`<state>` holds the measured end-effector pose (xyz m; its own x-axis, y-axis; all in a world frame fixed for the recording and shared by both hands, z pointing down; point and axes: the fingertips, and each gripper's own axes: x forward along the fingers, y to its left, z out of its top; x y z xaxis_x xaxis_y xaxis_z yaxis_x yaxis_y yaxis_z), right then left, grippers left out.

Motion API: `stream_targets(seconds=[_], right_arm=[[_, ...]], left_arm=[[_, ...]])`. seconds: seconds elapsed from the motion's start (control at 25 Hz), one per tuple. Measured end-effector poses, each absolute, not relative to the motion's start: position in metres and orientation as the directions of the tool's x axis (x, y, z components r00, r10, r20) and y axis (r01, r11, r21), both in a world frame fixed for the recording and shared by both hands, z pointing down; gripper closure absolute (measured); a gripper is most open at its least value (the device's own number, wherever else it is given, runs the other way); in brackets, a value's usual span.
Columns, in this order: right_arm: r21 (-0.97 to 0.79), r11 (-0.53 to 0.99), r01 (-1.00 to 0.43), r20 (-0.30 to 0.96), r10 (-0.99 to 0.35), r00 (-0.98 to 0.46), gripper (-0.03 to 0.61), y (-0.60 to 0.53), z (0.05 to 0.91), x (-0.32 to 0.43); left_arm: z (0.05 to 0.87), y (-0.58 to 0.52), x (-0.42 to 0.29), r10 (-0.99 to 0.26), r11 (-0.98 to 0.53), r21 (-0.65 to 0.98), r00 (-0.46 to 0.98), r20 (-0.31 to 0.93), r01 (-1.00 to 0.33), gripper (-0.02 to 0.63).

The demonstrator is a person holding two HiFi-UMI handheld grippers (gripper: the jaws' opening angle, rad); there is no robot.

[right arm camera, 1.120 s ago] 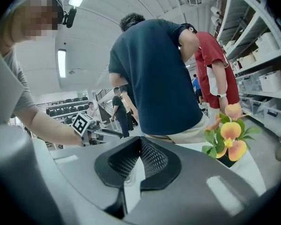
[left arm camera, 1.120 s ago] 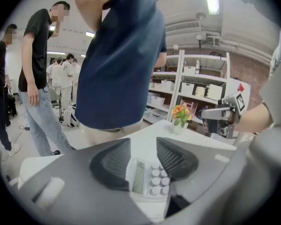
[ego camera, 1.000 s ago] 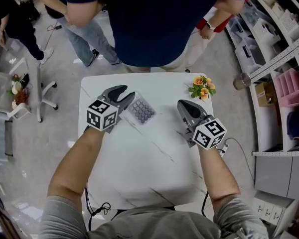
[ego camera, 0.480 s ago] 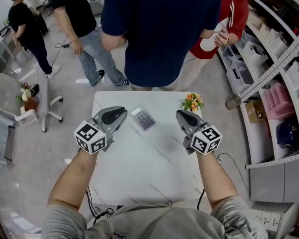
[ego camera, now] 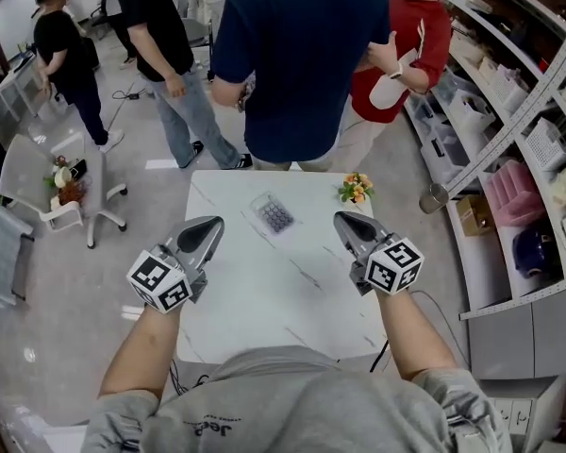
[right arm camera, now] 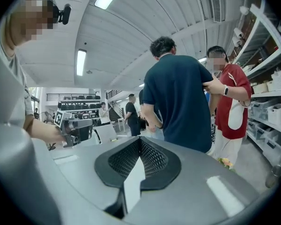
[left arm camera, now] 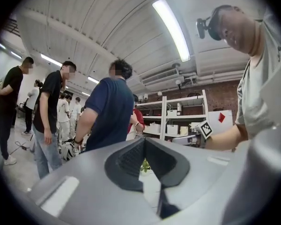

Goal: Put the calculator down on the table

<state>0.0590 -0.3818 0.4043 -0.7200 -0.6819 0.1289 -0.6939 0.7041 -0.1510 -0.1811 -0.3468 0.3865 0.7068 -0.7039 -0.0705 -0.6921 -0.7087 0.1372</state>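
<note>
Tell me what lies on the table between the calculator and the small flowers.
Nothing: in the head view, only bare white table shows between the calculator and the flowers.

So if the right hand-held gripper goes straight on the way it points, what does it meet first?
Probably the person in the dark blue shirt, standing beyond the table; depth is unclear.

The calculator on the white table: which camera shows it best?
The head view. It looks down on the calculator lying flat, keys up, on the table, uncovered. The left gripper view and right gripper view look level across the room at people and shelves; neither shows it.
</note>
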Motion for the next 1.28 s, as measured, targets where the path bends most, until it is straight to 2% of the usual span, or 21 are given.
stream_targets(seconds=[0.48,1.28], right_arm=[[-0.161,0.675,-0.720,0.121,-0.711,-0.693,0.575,-0.319,0.389,0.092],[-0.134,0.674,-0.727,0.143,-0.712,-0.687,0.575,-0.319,0.394,0.087]], left_arm=[[0.359,-0.272,-0.193,-0.754,-0.656,0.141,0.651,-0.083,-0.742,0.554],[0.367,-0.263,-0.199,-0.781,-0.623,0.175,0.620,-0.079,-0.763,0.553]])
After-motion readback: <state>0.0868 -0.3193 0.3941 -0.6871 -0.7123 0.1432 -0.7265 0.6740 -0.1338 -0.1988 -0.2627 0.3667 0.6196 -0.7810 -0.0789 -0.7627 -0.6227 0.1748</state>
